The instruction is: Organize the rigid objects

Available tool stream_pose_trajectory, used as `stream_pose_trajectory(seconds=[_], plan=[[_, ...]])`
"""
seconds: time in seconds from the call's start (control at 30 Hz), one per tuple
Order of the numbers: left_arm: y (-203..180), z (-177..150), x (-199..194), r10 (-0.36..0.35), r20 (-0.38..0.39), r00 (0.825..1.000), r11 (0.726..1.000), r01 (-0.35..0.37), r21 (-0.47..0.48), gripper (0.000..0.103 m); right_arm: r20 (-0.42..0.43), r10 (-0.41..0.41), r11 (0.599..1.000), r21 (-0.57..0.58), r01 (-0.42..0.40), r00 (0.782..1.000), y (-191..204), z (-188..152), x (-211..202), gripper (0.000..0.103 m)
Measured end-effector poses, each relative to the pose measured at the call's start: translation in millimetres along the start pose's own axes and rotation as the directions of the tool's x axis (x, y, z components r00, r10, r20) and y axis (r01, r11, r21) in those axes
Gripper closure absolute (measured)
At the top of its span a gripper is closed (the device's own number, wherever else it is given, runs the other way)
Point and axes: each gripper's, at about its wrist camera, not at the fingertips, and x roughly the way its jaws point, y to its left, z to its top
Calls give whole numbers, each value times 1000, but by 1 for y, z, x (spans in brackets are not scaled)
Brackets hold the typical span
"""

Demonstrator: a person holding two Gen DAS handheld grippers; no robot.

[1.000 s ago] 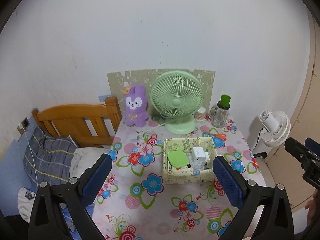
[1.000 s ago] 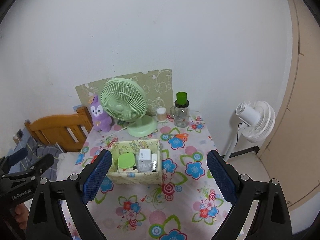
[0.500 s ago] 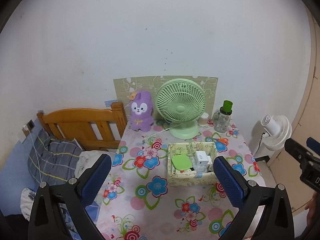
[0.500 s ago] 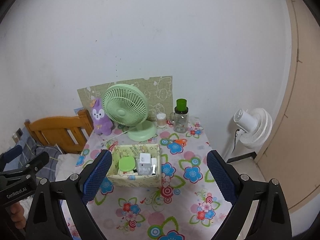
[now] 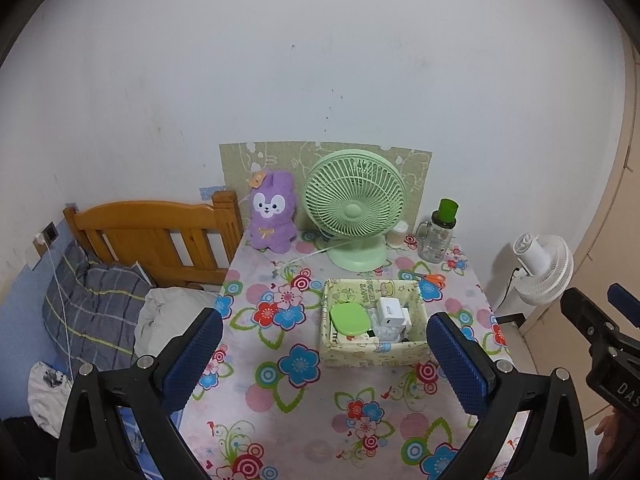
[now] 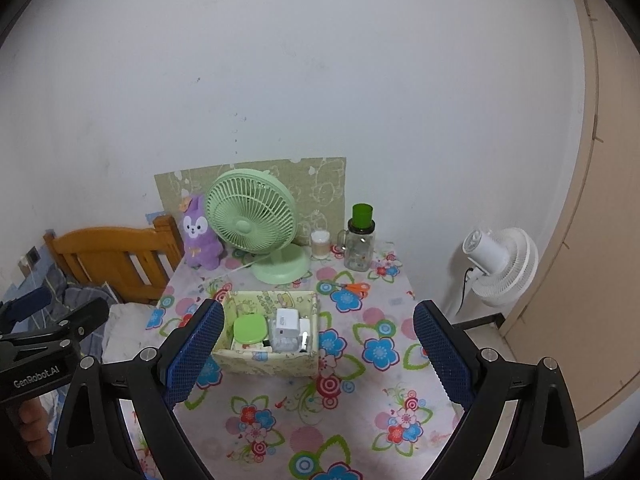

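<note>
Left gripper (image 5: 324, 354), right gripper (image 6: 318, 350): fingers wide apart, empty, above table (image 5: 280, 392). Box (image 5: 372, 350) mid-frame holds green lid (image 5: 349, 319), possibly charger (image 5: 390, 311).

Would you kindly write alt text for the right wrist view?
An open right gripper hovers above a floral table holding a patterned box of small items, with a green fan, purple plush and jar behind.

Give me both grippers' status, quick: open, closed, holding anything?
Left gripper: open, jaws wide apart, holding nothing, above the table.
Right gripper: open, jaws wide apart, holding nothing, short of the storage box.
</note>
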Motion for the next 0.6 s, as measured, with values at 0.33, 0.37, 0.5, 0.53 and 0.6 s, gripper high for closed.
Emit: stream_pose_trajectory(seconds=[0.33,0.37,0.5,0.53,0.6], plan=[[-1,1,-1,2,0,1000,1000,-2,7,0,-28,6,1000,18,-5,1000,-1,3,8,6],[-1,1,-1,2,1,1000,1000,-2,7,0,-27,6,1000,18,-5,1000,-1,4,8,6],[-2,2,-2,3,3,1000,1000,-3,7,0,-26,5,1000,17,-4,1000,-1,3,8,6],[-2,2,-2,4,2,1000,1000,-4,6,0,-27,4,1000,18,-4,1000,-2,3,8,6],[-2,2,-2,4,2,1000,1000,-4,6,0,-28,5,1000,18,-5,1000,-1,3,8,6]])
